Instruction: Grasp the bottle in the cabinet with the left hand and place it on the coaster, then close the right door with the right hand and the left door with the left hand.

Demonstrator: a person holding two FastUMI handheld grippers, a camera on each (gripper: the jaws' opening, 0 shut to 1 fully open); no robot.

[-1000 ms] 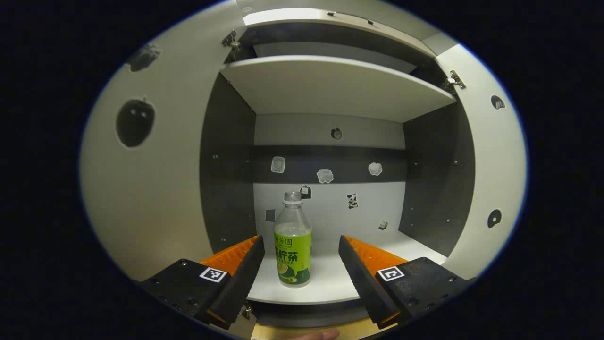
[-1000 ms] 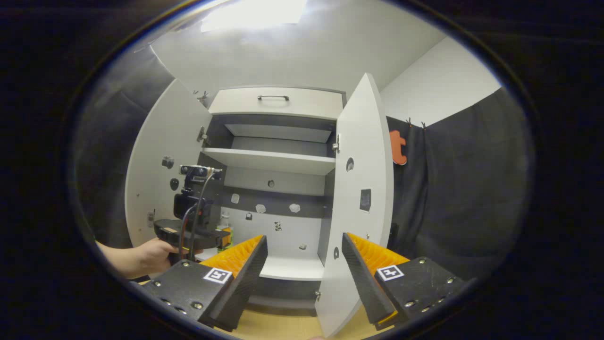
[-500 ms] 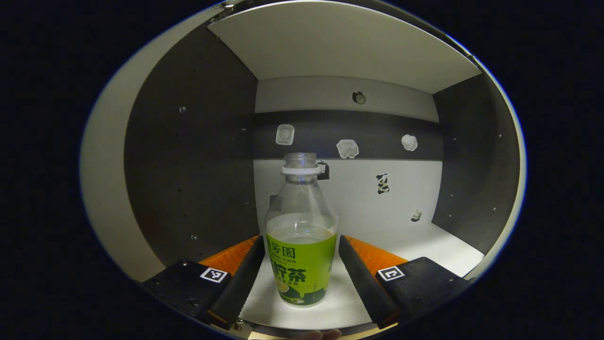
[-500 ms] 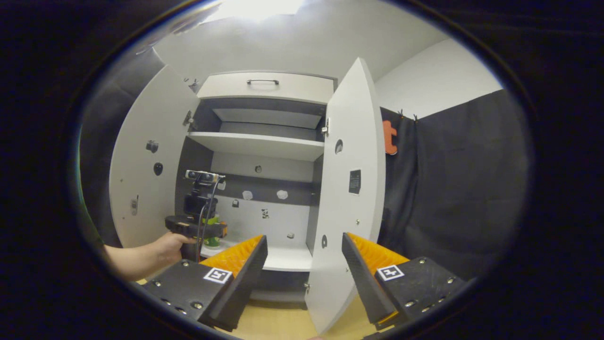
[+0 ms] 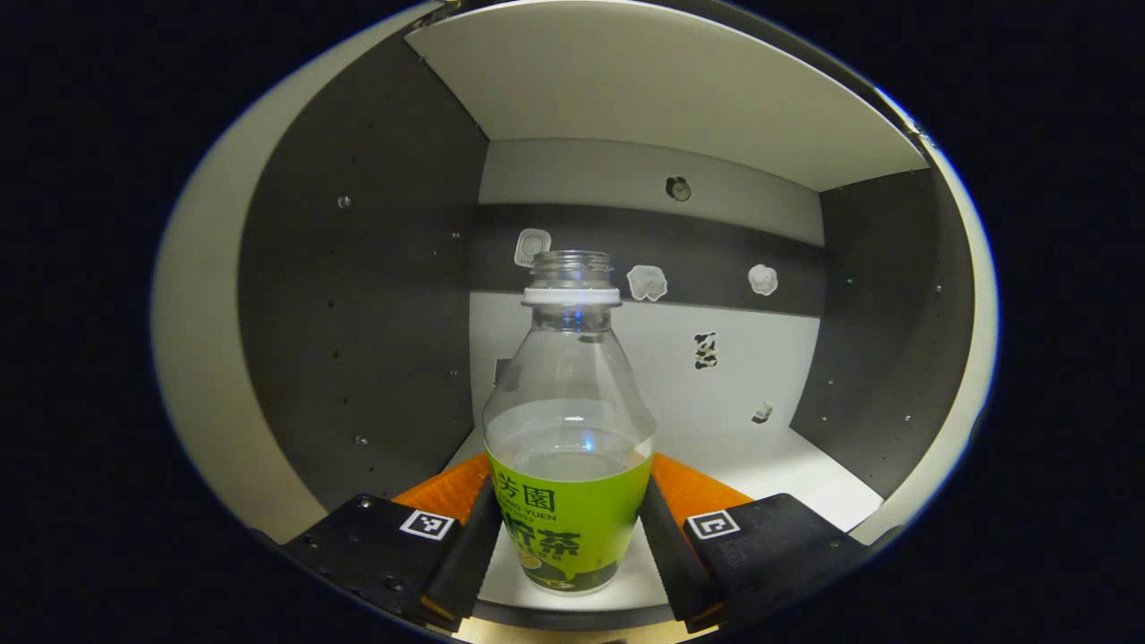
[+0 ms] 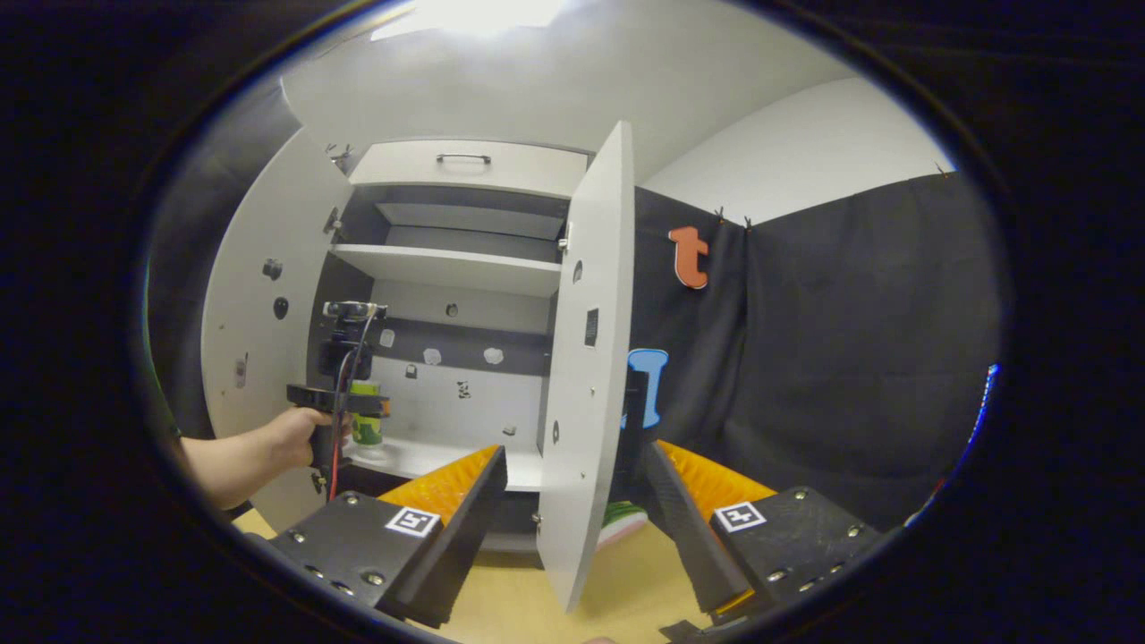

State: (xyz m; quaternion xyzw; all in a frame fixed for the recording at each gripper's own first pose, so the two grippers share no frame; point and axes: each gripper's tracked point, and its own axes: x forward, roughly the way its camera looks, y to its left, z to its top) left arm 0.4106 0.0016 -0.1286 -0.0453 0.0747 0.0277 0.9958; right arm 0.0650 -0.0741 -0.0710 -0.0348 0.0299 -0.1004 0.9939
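In the left gripper view, the bottle (image 5: 569,438) stands upright on the white bottom shelf (image 5: 787,470) of the cabinet, near the front edge. It has no cap, is partly filled with clear liquid, and carries a green label. The left gripper (image 5: 569,546) has a finger on each side of the label, and both fingers appear to touch it. Small stickers (image 5: 647,282) dot the cabinet's back wall.

In the right gripper view, the right gripper (image 6: 577,510) hangs above the wooden table (image 6: 617,581) with its fingers spread apart, holding nothing. The edge of the open right door (image 6: 586,376) stands between them, farther off. The left door (image 6: 259,304) is swung wide. A hand (image 6: 291,438) holds the left gripper (image 6: 353,411) inside the cabinet at the bottle (image 6: 364,425). A pink and green coaster (image 6: 626,521) lies on the table just behind the right door.
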